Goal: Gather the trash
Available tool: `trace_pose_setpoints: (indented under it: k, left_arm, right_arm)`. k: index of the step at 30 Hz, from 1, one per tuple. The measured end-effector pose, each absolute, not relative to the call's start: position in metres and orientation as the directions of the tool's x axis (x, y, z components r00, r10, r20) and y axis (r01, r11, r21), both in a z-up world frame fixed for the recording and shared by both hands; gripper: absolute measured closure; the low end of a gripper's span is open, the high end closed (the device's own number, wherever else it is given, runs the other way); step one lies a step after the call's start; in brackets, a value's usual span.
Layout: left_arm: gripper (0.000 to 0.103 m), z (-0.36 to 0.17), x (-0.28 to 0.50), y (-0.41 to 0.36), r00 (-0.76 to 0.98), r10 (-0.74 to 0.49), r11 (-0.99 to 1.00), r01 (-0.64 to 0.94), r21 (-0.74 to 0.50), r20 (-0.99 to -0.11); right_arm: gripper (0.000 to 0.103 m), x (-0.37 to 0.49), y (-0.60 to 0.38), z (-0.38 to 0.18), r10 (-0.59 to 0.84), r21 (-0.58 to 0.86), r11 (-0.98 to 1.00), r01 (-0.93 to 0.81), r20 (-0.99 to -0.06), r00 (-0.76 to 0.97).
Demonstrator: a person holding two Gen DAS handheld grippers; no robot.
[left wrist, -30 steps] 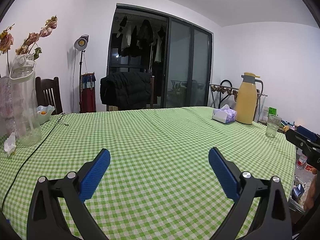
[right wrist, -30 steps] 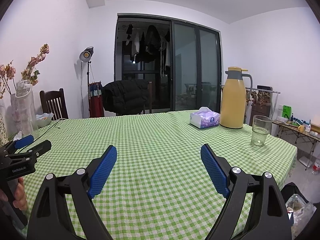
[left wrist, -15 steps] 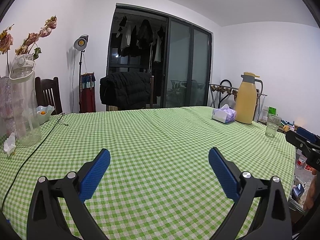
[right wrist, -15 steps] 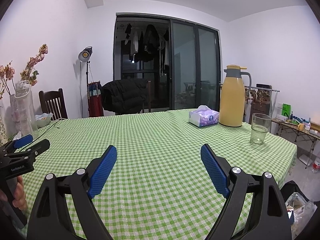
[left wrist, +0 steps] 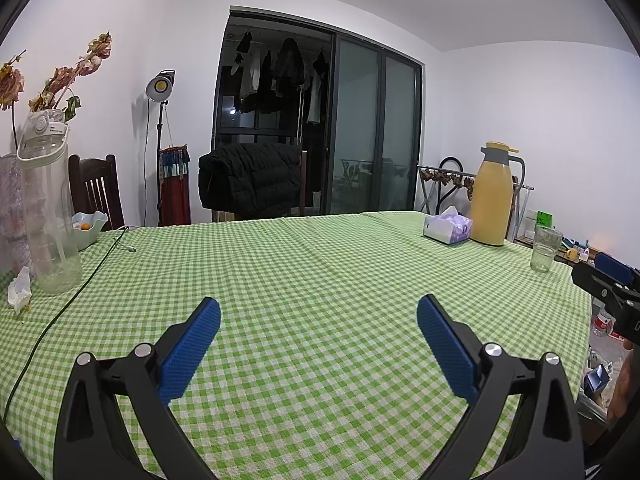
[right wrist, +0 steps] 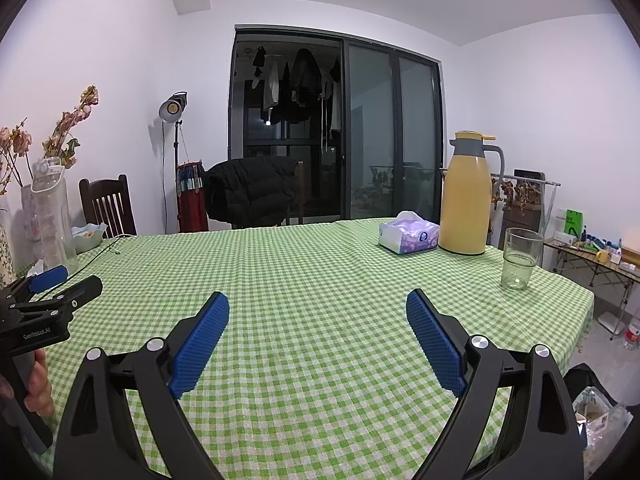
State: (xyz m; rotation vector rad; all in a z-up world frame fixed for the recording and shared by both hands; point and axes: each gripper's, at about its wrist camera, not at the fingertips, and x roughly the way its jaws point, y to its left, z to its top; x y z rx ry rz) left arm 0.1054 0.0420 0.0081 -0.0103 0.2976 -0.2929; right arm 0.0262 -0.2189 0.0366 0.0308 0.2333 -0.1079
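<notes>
A crumpled white paper scrap (left wrist: 19, 290), the one piece of trash in plain view, lies at the far left edge of the bench (left wrist: 320, 264), just beside the base of a tall clear water bottle (left wrist: 47, 208); a black cable (left wrist: 68, 304) runs across the green checked cloth close by; behind the bottle stands a vase of dried flowers (left wrist: 60, 80), and further back a pale bowl (left wrist: 89, 228) holding something orange sits before a dark wooden chair (left wrist: 96, 190); the left gripper (left wrist: 318, 312) hovers above the middle of the cloth, its blue fingers (left wrist: 192, 344) spread wide apart with nothing between them; at the far side a black jacket (left wrist: 252, 184) hangs over a chair in front of the dark glass doors; the right gripper (right wrist: 318, 308) hovers likewise over the cloth, its fingers (right wrist: 434, 340) wide apart and empty; in the right wrist view the left gripper shows at the left edge with a hand (right wrist: 38, 388) round its grip; toward the right stand a tissue box (right wrist: 408, 232), touching or just beside a yellow thermos jug (right wrist: 466, 200), and a drinking glass (right wrist: 520, 258) near the bench's right edge; off that edge, low down, a clear bag (right wrist: 596, 412) holds scraps that I cannot make out.
</notes>
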Motion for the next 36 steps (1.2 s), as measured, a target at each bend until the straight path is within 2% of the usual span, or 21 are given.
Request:
trace_pose_setpoints:
  k: [5,36]
  left_arm:
    - [0.008,0.0080,0.1058,0.0425,0.914,-0.286,0.958,0.283,-0.054,-0.288]
    - [0.008,0.0082,0.1058,0.0421,0.914,-0.285,0.958,0.284,-0.048,-0.288]
  right_arm:
    - [0.014,0.0264,-0.2191,0.0357,-0.107,0.012,0.994,0.113,-0.233,0.967]
    - [0.014,0.0253,-0.2209,0.0351,-0.111,0.017,0.993,0.119,-0.235,0.965]
